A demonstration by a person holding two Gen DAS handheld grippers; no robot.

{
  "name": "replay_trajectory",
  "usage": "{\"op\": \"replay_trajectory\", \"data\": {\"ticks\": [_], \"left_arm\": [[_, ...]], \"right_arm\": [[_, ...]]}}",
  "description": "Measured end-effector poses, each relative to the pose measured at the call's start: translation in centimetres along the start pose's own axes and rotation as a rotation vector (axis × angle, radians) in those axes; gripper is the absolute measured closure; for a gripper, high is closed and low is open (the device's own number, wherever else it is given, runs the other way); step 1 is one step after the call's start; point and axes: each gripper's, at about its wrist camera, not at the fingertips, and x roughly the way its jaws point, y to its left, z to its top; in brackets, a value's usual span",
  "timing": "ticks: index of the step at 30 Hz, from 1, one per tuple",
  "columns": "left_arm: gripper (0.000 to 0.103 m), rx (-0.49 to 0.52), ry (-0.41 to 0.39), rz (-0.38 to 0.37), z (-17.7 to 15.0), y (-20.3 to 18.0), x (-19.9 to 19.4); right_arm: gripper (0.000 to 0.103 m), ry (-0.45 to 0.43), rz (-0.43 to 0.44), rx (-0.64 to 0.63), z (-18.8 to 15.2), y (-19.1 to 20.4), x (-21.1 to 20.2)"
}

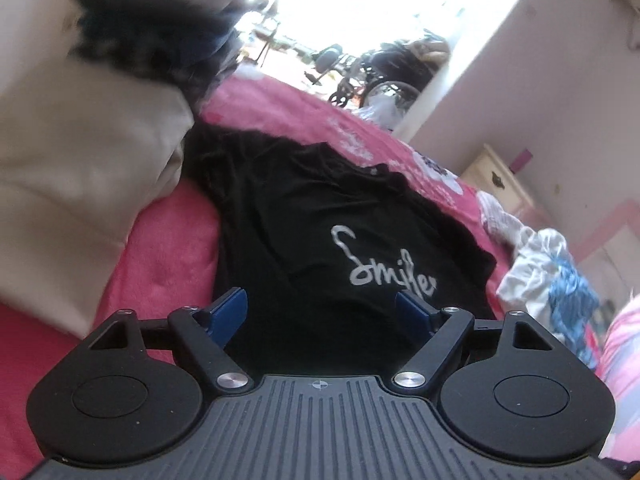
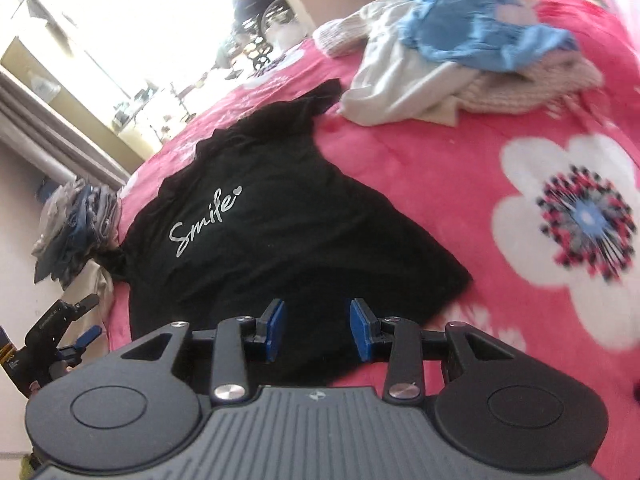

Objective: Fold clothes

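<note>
Blue-padded fingers of the left gripper (image 1: 322, 312) stand wide apart with nothing between them, poised above the near hem of the black T-shirt (image 1: 320, 216). That shirt lies spread face up on the bed (image 1: 168, 248), its silver "Smile" lettering (image 1: 382, 264) just beyond the gripper's right finger in the left wrist view. No pad touches the cloth.

From the right wrist view, the right gripper (image 2: 318, 330) is about half open and empty, its pads hovering over the shirt's near edge, close to the corner that points toward the flowered bedspread. The T-shirt (image 2: 272, 240) stretches away from this gripper toward the window, one sleeve reaching up toward the far heap of clothes. At the lower left edge of this view the left gripper (image 2: 76, 336) shows beside the shirt's other side, so the shirt lies between the two.

Left of the shirt, in the left wrist view, sits a cream fabric bundle (image 1: 80, 184) with a blurred dark pile (image 1: 160, 40) above it. On the other side lies a loose heap of white and blue clothes (image 2: 452, 48), well apart from both grippers. A large white flower print (image 2: 576, 212) marks the pink bedspread beside the right gripper.
</note>
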Motion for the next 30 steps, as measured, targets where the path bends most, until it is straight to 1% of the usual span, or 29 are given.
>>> {"op": "replay_trajectory", "data": {"ticks": [3, 5, 8, 10, 13, 15, 17, 20, 23, 24, 27, 30], "left_arm": [[0.021, 0.035, -0.008, 0.009, 0.1, -1.1, -0.7], [0.021, 0.055, 0.004, 0.013, 0.1, -1.8, -0.5], [0.021, 0.107, 0.022, 0.027, 0.2, -3.2, 0.8], [0.023, 0.142, 0.031, 0.041, 0.4, -4.3, 2.3], [0.023, 0.19, 0.033, 0.058, 0.5, -6.5, 5.4], [0.023, 0.232, 0.025, 0.075, 0.6, -8.5, 8.0], [0.024, 0.263, 0.019, 0.093, 0.7, -10.6, 10.8], [0.026, 0.299, 0.025, 0.099, 1.1, -13.9, 15.5], [0.036, 0.367, 0.038, 0.115, 1.2, -16.9, 20.6], [0.042, 0.387, 0.044, 0.122, 1.2, -17.8, 22.2], [0.05, 0.406, 0.073, 0.14, 1.0, -19.0, 26.4], [0.054, 0.395, 0.127, 0.169, 0.4, -18.8, 29.1]], "right_arm": [[0.064, -0.027, -0.003, 0.023, 0.3, 0.1, -0.5], [0.064, -0.049, 0.012, 0.044, 1.4, 0.3, -0.5], [0.064, -0.068, 0.049, 0.086, 3.2, 0.3, 0.5], [0.064, -0.063, 0.076, 0.127, 4.7, -0.1, 2.2], [0.064, -0.026, 0.126, 0.182, 7.4, -1.0, 6.1], [0.064, 0.003, 0.147, 0.193, 9.9, -1.4, 9.7], [0.064, 0.015, 0.152, 0.186, 12.6, -1.6, 13.2], [0.064, 0.013, 0.142, 0.197, 17.4, -2.1, 18.3], [0.063, -0.004, 0.137, 0.235, 22.5, -2.8, 23.1], [0.063, -0.007, 0.121, 0.23, 24.1, -2.7, 24.6], [0.063, -0.025, 0.055, 0.186, 28.7, -2.4, 28.8], [0.06, -0.025, -0.012, 0.111, 32.2, -1.8, 32.5]]}}
